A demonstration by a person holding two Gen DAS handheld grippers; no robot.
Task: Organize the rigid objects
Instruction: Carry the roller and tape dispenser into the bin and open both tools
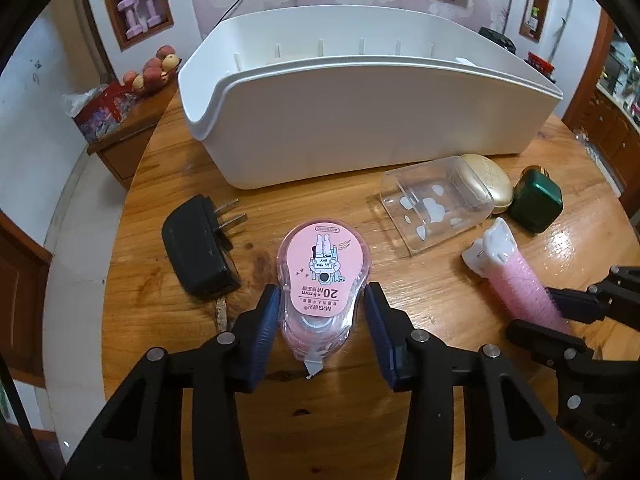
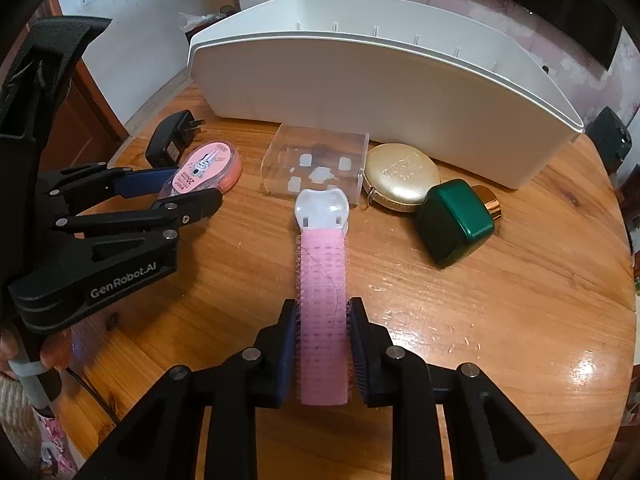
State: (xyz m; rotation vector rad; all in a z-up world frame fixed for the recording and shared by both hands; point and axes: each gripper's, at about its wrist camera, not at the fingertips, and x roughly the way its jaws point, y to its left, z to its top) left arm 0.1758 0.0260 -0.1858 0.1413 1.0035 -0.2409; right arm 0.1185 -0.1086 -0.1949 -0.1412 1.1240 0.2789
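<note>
A pink correction tape dispenser (image 1: 322, 292) lies on the round wooden table between the fingers of my left gripper (image 1: 322, 300); a gap shows on each side, so the gripper is open around it. It also shows in the right wrist view (image 2: 208, 170). My right gripper (image 2: 323, 312) is shut on a pink hair-roller clip (image 2: 322, 300) with a white head, also seen in the left wrist view (image 1: 516, 276). A large white plastic bin (image 1: 360, 112) stands at the back of the table (image 2: 480, 300).
A black power adapter (image 1: 196, 248) lies left of the tape. A clear plastic box (image 1: 432, 204), a gold oval case (image 1: 490, 180) and a green box (image 1: 536, 200) lie in front of the bin. A fruit bowl (image 1: 152, 74) sits on a side cabinet.
</note>
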